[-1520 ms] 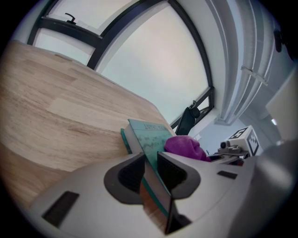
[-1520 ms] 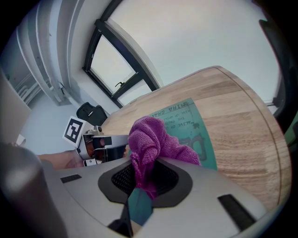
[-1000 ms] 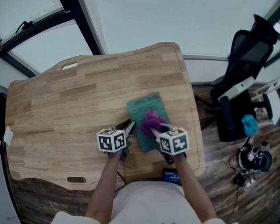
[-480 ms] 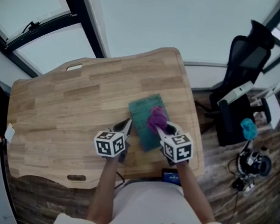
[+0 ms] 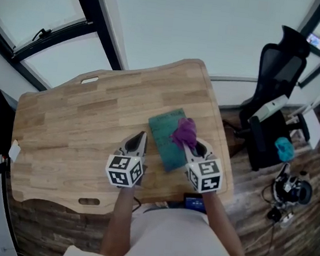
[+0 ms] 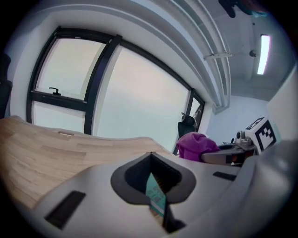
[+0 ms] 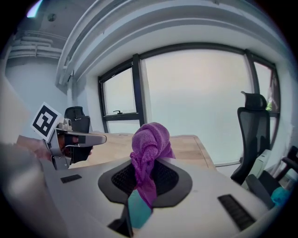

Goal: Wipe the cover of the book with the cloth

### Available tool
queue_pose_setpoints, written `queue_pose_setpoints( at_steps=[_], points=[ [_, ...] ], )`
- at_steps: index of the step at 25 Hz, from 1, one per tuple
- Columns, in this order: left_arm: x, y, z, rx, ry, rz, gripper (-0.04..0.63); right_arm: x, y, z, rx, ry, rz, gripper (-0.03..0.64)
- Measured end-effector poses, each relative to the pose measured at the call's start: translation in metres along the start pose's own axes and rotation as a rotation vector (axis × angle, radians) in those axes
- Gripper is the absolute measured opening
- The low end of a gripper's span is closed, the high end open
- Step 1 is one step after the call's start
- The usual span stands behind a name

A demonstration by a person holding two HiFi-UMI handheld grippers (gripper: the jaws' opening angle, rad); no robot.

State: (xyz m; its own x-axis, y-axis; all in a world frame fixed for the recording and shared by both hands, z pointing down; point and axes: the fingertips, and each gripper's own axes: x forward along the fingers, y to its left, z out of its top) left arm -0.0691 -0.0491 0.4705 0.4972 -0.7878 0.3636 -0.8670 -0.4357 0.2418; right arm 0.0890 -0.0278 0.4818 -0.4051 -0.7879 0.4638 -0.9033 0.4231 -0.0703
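A teal rectangular book (image 5: 163, 136) is seen lying flat on a light wooden table (image 5: 80, 120), near the table's right end and towards the edge where the person stands. It is flanked by the two grippers: the left gripper (image 5: 139, 138) is held just beside the book's left long edge, and the right gripper (image 5: 188, 149) is held over the book's right edge. The jaws of the left gripper have just been closing and are now pressed together with nothing pinched between them; in the left gripper view only a thin teal sliver of the book is seen through the gap behind the tips. A purple knitted cloth (image 5: 185, 132) is pinched by the right gripper, its bunched bulk standing out beyond the tips while a narrow tail is clamped between the pads. In the head view the cloth is seen over the far right part of the cover, though whether it touches the book cannot be told. In the right gripper view a patch of teal cover is seen below the clamped tail.
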Motion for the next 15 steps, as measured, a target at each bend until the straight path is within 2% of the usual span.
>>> queue_pose_setpoints(
  at_steps=[4, 15],
  points=[
    [-0.014, 0.001, 0.014, 0.029, -0.052, 0.027, 0.002, -0.008, -0.002, 0.003, -0.039, -0.005, -0.057, 0.061],
    [-0.027, 0.007, 0.024, 0.043, -0.097, 0.047, 0.002, -0.01, 0.003, 0.012, -0.054, -0.038, -0.065, 0.061]
  ],
)
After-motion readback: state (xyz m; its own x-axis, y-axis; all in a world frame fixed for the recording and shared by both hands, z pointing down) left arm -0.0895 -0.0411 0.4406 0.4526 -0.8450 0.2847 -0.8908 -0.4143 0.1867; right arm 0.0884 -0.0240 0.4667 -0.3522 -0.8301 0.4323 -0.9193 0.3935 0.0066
